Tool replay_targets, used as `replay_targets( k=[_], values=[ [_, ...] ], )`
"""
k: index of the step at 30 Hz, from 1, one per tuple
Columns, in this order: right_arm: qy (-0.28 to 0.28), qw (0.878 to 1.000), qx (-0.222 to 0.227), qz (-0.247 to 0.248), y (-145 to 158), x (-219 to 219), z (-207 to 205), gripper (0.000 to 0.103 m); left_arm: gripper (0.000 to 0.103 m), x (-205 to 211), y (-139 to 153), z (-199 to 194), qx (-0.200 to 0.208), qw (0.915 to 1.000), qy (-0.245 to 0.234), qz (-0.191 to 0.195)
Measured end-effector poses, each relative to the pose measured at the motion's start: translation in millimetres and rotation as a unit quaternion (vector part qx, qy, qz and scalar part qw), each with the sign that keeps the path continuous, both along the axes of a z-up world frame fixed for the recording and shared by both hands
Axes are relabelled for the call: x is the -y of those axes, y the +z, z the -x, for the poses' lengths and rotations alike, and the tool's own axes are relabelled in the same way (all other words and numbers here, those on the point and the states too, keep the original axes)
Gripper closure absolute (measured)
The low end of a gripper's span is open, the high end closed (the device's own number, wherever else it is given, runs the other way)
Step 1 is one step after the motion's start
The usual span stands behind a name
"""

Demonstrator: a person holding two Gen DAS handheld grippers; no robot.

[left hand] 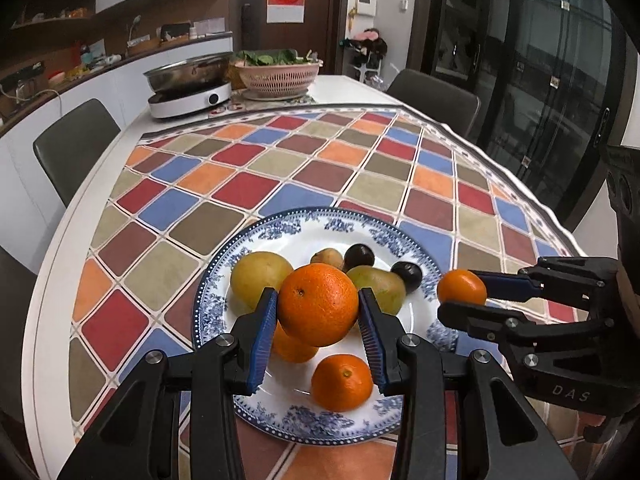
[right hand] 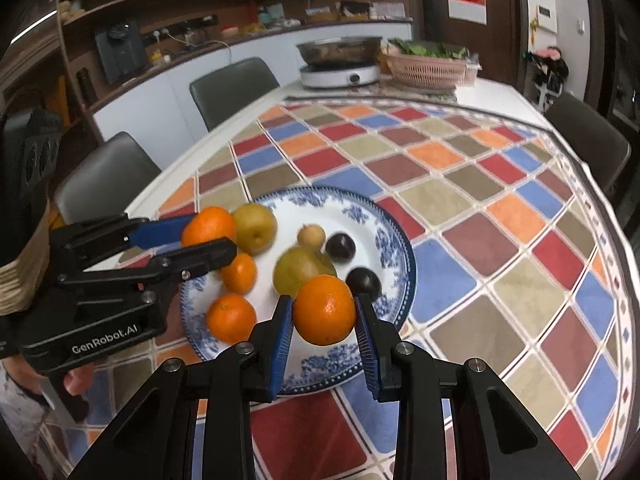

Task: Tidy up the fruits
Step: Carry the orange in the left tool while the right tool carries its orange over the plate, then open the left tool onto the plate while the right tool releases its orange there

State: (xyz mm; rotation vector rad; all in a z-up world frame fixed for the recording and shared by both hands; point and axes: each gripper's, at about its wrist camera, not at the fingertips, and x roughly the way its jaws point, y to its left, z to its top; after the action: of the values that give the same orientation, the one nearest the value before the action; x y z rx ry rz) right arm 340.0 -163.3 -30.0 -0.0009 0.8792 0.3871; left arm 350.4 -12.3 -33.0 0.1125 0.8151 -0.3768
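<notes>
Large orange (left hand: 318, 304) clamped between the blue pads of the left hand-held gripper (left hand: 318, 334), raised above the blue-and-white plate (left hand: 256, 236). Smaller orange (right hand: 325, 315) pinched in the right hand-held gripper (right hand: 325, 334), over the plate's near rim. On the plate: two tangerines (right hand: 231, 317), two yellow-green pears (right hand: 255, 227), two dark plums (right hand: 340, 246), one small tan fruit (right hand: 310, 236). Plate set on the checkered cloth (right hand: 480, 240) near the surface's front edge.

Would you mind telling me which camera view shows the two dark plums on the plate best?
The right wrist view: both dark plums lie unobstructed on the plate. In the left wrist view they sit behind the green pear, the nearer plum partly hidden.
</notes>
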Motion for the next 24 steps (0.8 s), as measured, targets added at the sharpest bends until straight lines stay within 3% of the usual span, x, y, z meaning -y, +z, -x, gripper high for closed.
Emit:
replay_targets(
  k=[20, 22, 24],
  values=[
    [0.016, 0.998, -0.060, -0.012, -39, -13, -17, 0.071, 0.063, -2, -20, -24, -0.029, 0.9995, 0.007, -0.012],
    [0.019, 0.998, -0.061, -0.009, -40, -16, -18, 0.071, 0.059, -2, -19, -25, -0.031, 0.9994, 0.009, -0.013],
    [0.023, 0.998, -0.058, -0.011, -40, -18, -17, 0.071, 0.047, -3, -16, -24, -0.026, 0.9995, 0.011, -0.010]
  ],
)
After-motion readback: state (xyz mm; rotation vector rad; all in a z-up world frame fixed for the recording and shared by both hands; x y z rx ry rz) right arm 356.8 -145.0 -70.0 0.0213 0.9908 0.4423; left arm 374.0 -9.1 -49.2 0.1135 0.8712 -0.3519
